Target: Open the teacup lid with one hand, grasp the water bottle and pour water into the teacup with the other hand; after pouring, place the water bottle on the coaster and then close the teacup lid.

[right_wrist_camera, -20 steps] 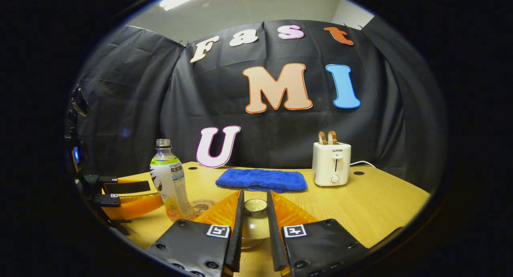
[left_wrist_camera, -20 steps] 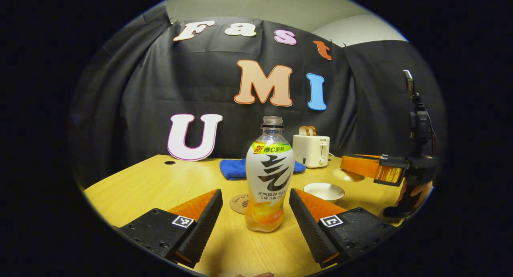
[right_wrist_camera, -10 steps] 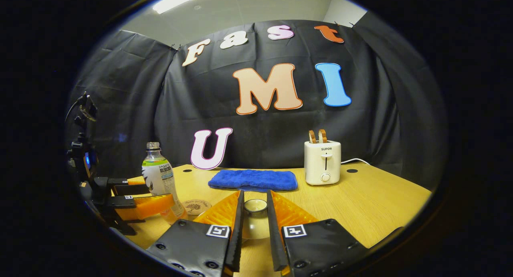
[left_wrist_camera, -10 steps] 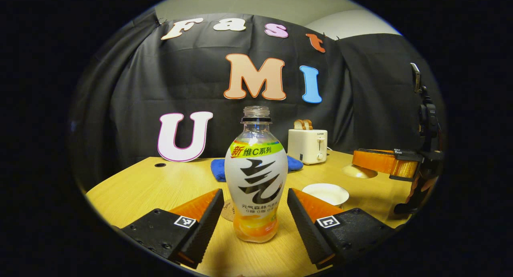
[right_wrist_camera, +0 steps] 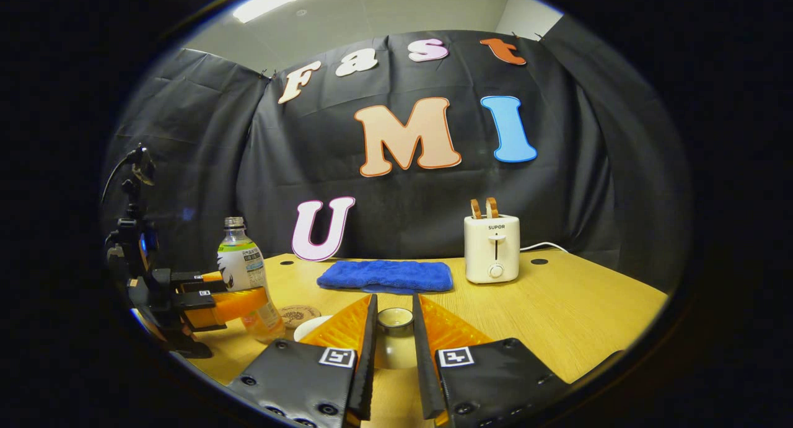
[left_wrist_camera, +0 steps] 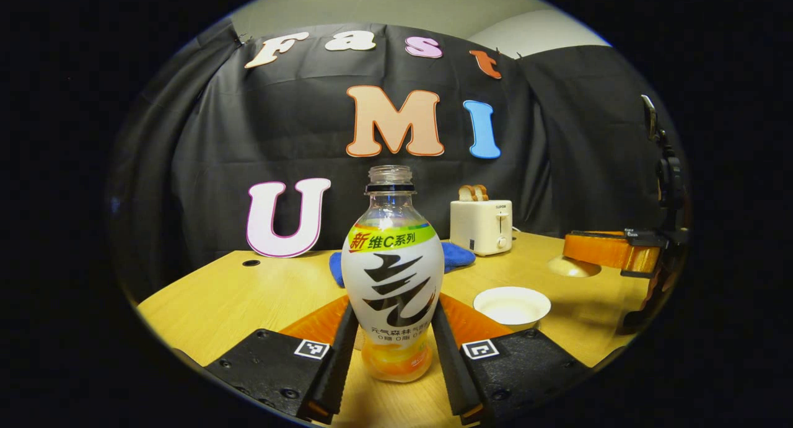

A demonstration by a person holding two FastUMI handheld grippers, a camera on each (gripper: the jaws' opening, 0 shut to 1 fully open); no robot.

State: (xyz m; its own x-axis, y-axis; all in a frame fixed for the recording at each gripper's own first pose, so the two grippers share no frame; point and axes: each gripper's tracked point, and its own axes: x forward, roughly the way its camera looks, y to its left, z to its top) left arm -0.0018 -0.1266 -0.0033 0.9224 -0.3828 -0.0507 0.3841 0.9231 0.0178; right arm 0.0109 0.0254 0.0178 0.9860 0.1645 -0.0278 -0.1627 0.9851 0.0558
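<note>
My left gripper (left_wrist_camera: 391, 347) is clamped on the water bottle (left_wrist_camera: 393, 285), both fingers pressed against its lower body, one on each side. The bottle stands upright on the wooden surface (left_wrist_camera: 248, 292), cap off, with a bit of orange liquid sitting at the bottom. Just off to the right of that gripper is the teacup (left_wrist_camera: 512, 306), open and white inside, sitting on the surface on its own. Farther right in the left gripper view I can see my other gripper held up above the surface, with the underside of the lid showing between its fingers.

Over on the right gripper (right_wrist_camera: 393, 347), the fingers are closed on the teacup lid (right_wrist_camera: 394, 341); the knob on top sticks up in the narrow gap between them. From the right gripper view the bottle is way over to the left with the left gripper around it, the rim of the teacup peeks out just left of my own finger, and the round coaster (right_wrist_camera: 298, 314) lies flat between the bottle and the cup, nothing on it.

Farther back there's a folded blue towel (right_wrist_camera: 385, 275) in the middle of the surface and a white toaster (right_wrist_camera: 492, 248) with two slices of bread sticking out, near the black cloth wall
</note>
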